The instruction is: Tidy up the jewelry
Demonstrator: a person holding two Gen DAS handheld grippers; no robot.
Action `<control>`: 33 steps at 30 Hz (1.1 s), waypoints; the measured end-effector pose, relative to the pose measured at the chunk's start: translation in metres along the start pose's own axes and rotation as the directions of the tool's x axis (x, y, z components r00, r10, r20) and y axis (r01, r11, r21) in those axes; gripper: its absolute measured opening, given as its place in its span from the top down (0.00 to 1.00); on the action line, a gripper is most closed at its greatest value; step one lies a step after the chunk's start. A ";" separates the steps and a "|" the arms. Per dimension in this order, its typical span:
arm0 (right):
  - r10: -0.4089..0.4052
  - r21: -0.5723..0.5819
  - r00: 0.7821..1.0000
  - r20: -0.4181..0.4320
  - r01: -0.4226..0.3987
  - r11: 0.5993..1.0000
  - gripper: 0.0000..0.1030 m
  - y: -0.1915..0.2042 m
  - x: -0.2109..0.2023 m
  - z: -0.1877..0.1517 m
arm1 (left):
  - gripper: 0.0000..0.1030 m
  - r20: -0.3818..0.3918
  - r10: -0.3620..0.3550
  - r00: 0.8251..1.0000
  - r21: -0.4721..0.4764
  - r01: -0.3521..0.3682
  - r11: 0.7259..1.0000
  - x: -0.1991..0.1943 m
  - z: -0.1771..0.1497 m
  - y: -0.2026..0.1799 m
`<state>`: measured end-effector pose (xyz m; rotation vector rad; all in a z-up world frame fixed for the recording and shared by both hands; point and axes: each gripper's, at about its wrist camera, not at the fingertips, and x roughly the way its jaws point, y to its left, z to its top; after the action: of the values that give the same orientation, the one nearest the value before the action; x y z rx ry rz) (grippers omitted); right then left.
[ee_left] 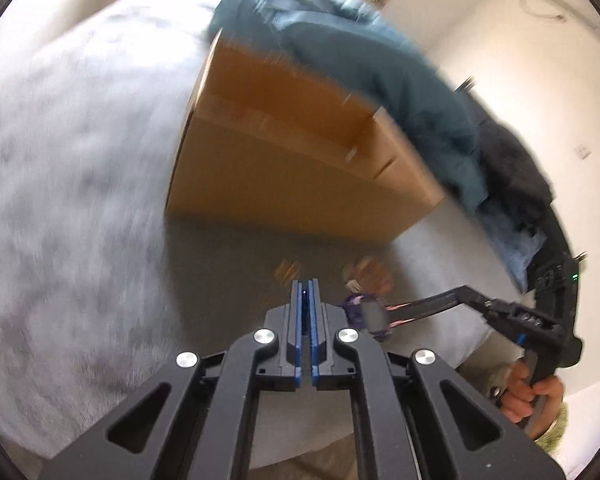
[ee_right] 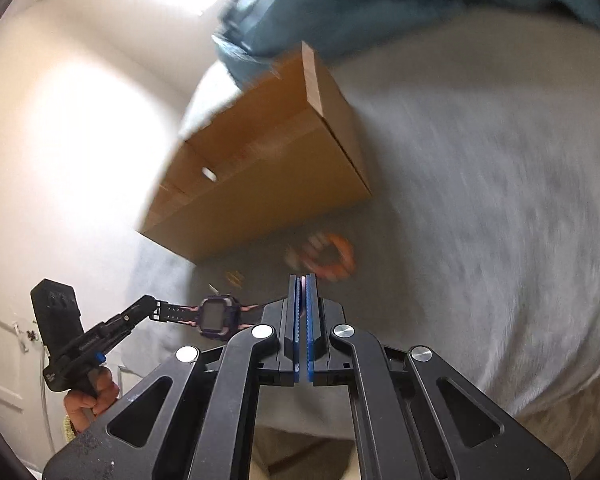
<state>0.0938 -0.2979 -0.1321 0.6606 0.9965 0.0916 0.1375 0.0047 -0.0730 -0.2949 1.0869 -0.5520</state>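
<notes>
Transport is the step in hand — the left gripper (ee_right: pixel 156 310) and right gripper (ee_right: pixel 302 280), both jaws pinching a strap end, hold the purple watch (ee_right: pixel 214 314) stretched above the grey bedding (ee_right: pixel 480 200). Next it needs lowering near the bracelets (ee_right: pixel 324 256) by the cardboard box (ee_right: pixel 260 180) — together.

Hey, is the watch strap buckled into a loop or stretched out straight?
Stretched out. The watch spans between the two tools: the left tool is shut on one strap end, the right tool on the other.

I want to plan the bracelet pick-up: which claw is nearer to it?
Right. The right claw is just short of the bracelet; the left claw is farther off to its left, beyond the watch.
</notes>
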 end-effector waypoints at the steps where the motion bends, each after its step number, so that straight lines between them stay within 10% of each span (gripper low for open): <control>1: -0.014 0.013 1.000 -0.023 0.015 1.000 0.99 -0.007 0.007 -0.006 | 0.98 -0.025 0.001 1.000 -0.025 -0.002 1.000 0.010 -0.008 0.008; 9: -0.051 0.002 0.998 -0.038 0.051 0.999 0.98 -0.021 0.012 -0.024 | 0.97 -0.003 -0.012 1.000 0.013 0.012 1.000 0.013 -0.025 0.010; 16: -0.176 -0.111 0.984 -0.005 0.175 0.978 0.77 -0.014 0.003 -0.020 | 0.97 0.027 0.005 1.000 0.076 -0.007 0.997 0.010 -0.032 0.010; 25: -0.064 -0.298 0.993 -0.096 0.033 0.954 0.68 0.041 0.041 -0.002 | 0.98 0.044 0.016 0.999 0.144 -0.022 0.989 0.001 -0.025 0.002; 33: -0.132 -0.549 0.952 -0.275 -0.042 0.835 0.68 0.086 0.108 0.002 | 0.98 0.039 0.079 0.996 0.181 -0.085 0.980 0.001 -0.029 0.003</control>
<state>0.1741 -0.1907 -0.1645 0.0850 1.2109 0.4354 0.1132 0.0075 -0.0882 -0.0976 1.0055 -0.5670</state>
